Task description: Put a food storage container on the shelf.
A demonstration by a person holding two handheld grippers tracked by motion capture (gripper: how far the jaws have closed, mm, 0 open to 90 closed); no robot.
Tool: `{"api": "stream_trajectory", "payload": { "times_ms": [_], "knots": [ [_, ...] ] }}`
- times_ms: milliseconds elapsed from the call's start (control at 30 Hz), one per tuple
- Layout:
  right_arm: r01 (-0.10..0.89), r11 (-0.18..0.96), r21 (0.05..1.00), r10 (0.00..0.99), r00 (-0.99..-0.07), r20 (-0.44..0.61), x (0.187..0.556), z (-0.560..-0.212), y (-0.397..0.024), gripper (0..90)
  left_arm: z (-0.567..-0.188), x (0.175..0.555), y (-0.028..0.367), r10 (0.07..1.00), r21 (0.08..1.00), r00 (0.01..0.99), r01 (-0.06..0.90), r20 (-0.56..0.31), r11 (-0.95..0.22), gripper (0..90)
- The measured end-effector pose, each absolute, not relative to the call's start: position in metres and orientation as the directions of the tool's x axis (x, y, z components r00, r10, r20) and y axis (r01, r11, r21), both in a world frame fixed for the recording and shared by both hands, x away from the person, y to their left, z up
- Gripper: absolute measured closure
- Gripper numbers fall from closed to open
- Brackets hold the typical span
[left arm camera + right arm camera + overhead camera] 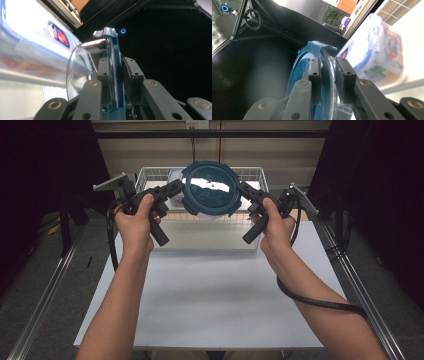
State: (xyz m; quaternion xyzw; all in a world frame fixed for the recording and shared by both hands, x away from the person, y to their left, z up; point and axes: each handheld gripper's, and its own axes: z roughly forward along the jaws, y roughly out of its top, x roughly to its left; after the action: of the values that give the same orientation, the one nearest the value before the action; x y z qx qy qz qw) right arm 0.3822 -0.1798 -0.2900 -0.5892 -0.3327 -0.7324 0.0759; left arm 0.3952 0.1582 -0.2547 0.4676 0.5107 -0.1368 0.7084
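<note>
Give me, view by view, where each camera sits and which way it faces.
High view: above the person's side, looking forward and down at the table and wire basket; both forearms, left gripper and right gripper show.
Left gripper view: rides that gripper, looking along its jaws clamped on the round blue lid.
Right gripper view: same from the opposite side, jaws at the lid's rim.
Shared: all three show the lid; both gripper views catch a clear container.

Glossy blue plastic lid [210, 188], white wire basket [150, 172].

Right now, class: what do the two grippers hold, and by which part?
Both the left gripper and right gripper clamp one round blue lid by opposite rim edges.
</note>
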Motion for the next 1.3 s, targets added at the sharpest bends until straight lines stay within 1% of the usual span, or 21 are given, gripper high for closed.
{"api": "stream_trajectory", "payload": {
  "times_ms": [133, 200, 233, 400, 500, 567, 600, 667, 800, 833, 867, 933, 967, 1000, 1100, 1167, 1200, 1233, 1267, 1300],
  "knots": [
    [0.49, -0.772, 0.405, 0.285, -0.303, 0.909, 0.393, -0.279, -0.176, 75.8, -0.246, 0.404, 0.16, 0.276, 0.514, 0.437, 0.668, -0.856, 0.539, 77.3],
    [0.485, -0.777, 0.402, 0.282, -0.302, 0.911, 0.4, -0.274, -0.175, 75.9, -0.245, 0.411, 0.161, 0.286, 0.524, 0.442, 0.662, -0.85, 0.536, 77.2],
    [0.475, -0.778, 0.412, 0.292, -0.308, 0.906, 0.406, -0.27, -0.174, 75.8, -0.244, 0.417, 0.161, 0.276, 0.51, 0.433, 0.664, -0.858, 0.546, 77.2],
    [0.467, -0.778, 0.42, 0.305, -0.303, 0.903, 0.419, -0.266, -0.172, 75.9, -0.245, 0.431, 0.16, 0.265, 0.496, 0.423, 0.666, -0.867, 0.557, 77.1],
    [0.463, -0.787, 0.407, 0.298, -0.293, 0.909, 0.429, -0.267, -0.172, 75.9, -0.249, 0.443, 0.16, 0.258, 0.485, 0.415, 0.672, -0.872, 0.56, 77.1],
    [0.457, -0.797, 0.395, 0.292, -0.28, 0.914, 0.442, -0.267, -0.171, 76.0, -0.251, 0.455, 0.159, 0.247, 0.473, 0.409, 0.671, -0.878, 0.572, 77.1],
    [0.457, -0.797, 0.395, 0.292, -0.28, 0.914, 0.442, -0.267, -0.171, 76.0, -0.251, 0.455, 0.159, 0.247, 0.473, 0.409, 0.671, -0.878, 0.572, 76.9],
    [0.45, -0.801, 0.396, 0.299, -0.273, 0.915, 0.453, -0.265, -0.169, 76.0, -0.25, 0.468, 0.16, 0.244, 0.465, 0.402, 0.67, -0.883, 0.579, 76.9],
    [0.445, -0.808, 0.386, 0.298, -0.255, 0.92, 0.467, -0.264, -0.166, 75.9, -0.25, 0.479, 0.161, 0.244, 0.456, 0.391, 0.671, -0.888, 0.585, 76.7],
    [0.45, -0.807, 0.384, 0.303, -0.244, 0.921, 0.475, -0.264, -0.165, 75.9, -0.252, 0.488, 0.162, 0.239, 0.445, 0.381, 0.676, -0.893, 0.588, 76.7],
    [0.45, -0.807, 0.384, 0.303, -0.244, 0.921, 0.475, -0.264, -0.165, 75.9, -0.252, 0.488, 0.162, 0.239, 0.445, 0.381, 0.676, -0.893, 0.588, 76.6],
    [0.449, -0.81, 0.378, 0.299, -0.237, 0.924, 0.482, -0.264, -0.164, 75.9, -0.255, 0.495, 0.164, 0.219, 0.412, 0.356, 0.682, -0.909, 0.604, 76.4],
    [0.46, -0.807, 0.37, 0.303, -0.215, 0.928, 0.487, -0.263, -0.162, 75.8, -0.256, 0.497, 0.164, 0.228, 0.415, 0.352, 0.678, -0.908, 0.607, 75.5],
    [0.46, -0.807, 0.37, 0.303, -0.215, 0.928, 0.487, -0.263, -0.162, 75.8, -0.258, 0.5, 0.165, 0.222, 0.403, 0.341, 0.682, -0.914, 0.611, 75.5],
    [0.46, -0.799, 0.387, 0.331, -0.2, 0.922, 0.494, -0.263, -0.159, 75.4, -0.261, 0.505, 0.166, 0.265, 0.421, 0.328, 0.665, -0.907, 0.617, 74.6],
    [0.449, -0.796, 0.405, 0.359, -0.189, 0.914, 0.495, -0.26, -0.156, 75.0, -0.262, 0.506, 0.168, 0.257, 0.412, 0.322, 0.667, -0.911, 0.621, 74.8],
    [0.447, -0.798, 0.404, 0.357, -0.189, 0.915, 0.495, -0.26, -0.155, 75.0, -0.262, 0.505, 0.169, 0.267, 0.422, 0.328, 0.657, -0.906, 0.625, 75.1],
    [0.46, -0.795, 0.394, 0.352, -0.18, 0.919, 0.496, -0.26, -0.156, 74.7, -0.258, 0.503, 0.17, 0.265, 0.441, 0.357, 0.644, -0.896, 0.625, 89.9],
    [0.46, -0.795, 0.394, 0.352, -0.18, 0.919, 0.496, -0.26, -0.156, 74.7, -0.258, 0.503, 0.17, 0.265, 0.441, 0.357, 0.644, -0.896, 0.625, 87.4],
    [0.46, -0.788, 0.41, 0.364, -0.189, 0.912, 0.497, -0.261, -0.157, 74.7, -0.256, 0.502, 0.17, 0.284, 0.458, 0.361, 0.648, -0.888, 0.609, 87.4]
  ]
}}
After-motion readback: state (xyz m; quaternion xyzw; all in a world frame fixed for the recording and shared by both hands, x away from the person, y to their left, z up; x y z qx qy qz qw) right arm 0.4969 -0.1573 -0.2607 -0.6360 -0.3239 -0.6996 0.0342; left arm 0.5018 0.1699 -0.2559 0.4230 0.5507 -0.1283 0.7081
